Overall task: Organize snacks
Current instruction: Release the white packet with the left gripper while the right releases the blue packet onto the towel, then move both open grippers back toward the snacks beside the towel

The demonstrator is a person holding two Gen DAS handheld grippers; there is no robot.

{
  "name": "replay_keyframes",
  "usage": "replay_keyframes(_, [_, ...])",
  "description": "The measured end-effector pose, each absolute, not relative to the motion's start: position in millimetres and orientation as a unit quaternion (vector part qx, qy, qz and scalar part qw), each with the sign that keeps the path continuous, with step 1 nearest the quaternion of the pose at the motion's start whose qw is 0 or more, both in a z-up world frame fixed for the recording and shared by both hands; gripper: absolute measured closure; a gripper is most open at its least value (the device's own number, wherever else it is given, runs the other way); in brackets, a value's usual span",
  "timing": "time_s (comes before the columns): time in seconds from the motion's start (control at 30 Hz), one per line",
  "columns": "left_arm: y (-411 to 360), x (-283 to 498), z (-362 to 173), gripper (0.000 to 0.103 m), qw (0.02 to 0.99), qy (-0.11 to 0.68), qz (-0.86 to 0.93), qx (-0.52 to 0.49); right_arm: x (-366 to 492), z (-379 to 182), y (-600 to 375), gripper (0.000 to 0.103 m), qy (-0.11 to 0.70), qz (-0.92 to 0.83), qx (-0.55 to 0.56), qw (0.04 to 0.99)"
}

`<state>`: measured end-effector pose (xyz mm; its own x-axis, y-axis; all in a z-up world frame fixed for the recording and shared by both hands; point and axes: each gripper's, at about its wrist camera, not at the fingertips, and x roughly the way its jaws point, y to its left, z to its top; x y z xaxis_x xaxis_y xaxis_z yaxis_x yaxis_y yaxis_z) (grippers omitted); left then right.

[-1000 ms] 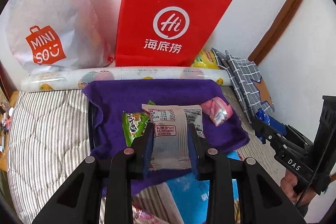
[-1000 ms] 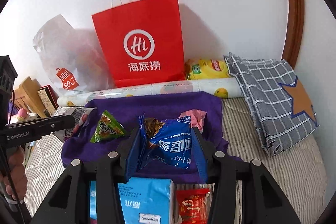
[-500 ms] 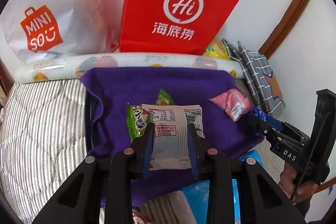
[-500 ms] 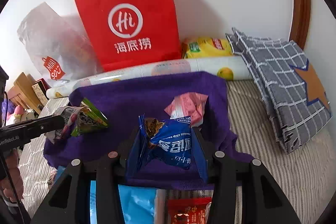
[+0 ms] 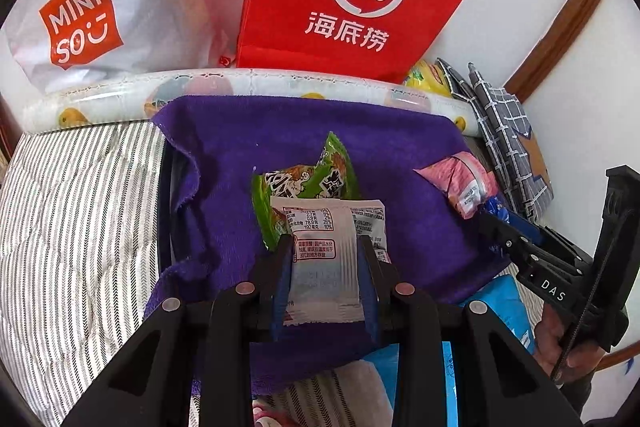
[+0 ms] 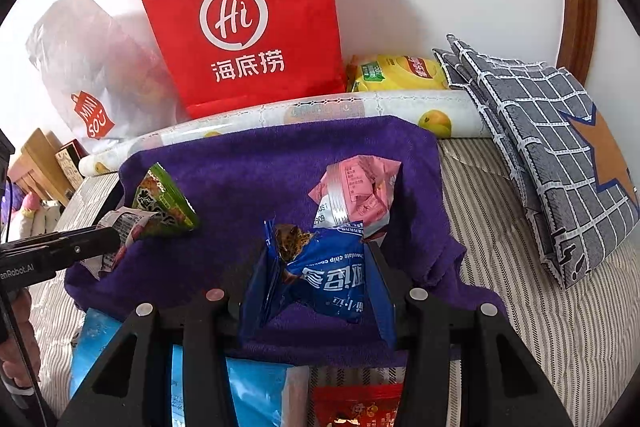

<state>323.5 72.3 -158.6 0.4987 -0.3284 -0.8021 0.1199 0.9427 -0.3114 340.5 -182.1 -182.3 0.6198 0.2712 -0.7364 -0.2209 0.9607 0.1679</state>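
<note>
Left wrist view: left hand-held gripper [image 5: 325, 247] clamps the white snack packet [image 5: 325, 259] above the green packet [image 5: 306, 187].

Left gripper [image 5: 325, 279] tilts downward, jaws clamped on a white packet [image 5: 325, 267]. Right gripper [image 6: 316, 287] tilts downward too, clamping a blue packet [image 6: 320, 275].
</note>
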Motion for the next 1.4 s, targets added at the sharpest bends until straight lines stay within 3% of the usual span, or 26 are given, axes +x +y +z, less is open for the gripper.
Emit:
replay_keyframes(0.5, [69,323,-164,0.072,0.857,0.489,-0.127,-0.106,341,-185,-181,0.056,0.416,0.139,0.029,0.898])
replay_keyframes(0.73, [68,322,-161,0.072,0.856,0.489,-0.131,-0.109,333,-178,-179,0.047,0.408,0.155,0.027,0.899])
replay_keyframes(0.87, [67,320,-154,0.045,0.859,0.483,-0.130,-0.106,324,-167,-177,0.037,0.398,0.151,0.014,0.905])
replay_keyframes(1.0, [66,314,-141,0.033,0.864,0.471,-0.137,-0.111,312,-154,-182,0.032,0.397,0.144,0.020,0.906])
replay_keyframes(1.2, [57,303,-121,0.029,0.872,0.455,-0.144,-0.104,288,-137,-196,0.023,0.418,0.108,0.033,0.902])
replay_keyframes(1.27, [53,299,-115,0.028,0.872,0.457,-0.145,-0.100,274,-127,-202,0.014,0.413,0.081,0.025,0.907])
replay_keyframes(1.4, [44,280,-104,0.019,0.875,0.451,-0.153,-0.087,246,-111,-214,0.006,0.388,0.049,0.019,0.920])
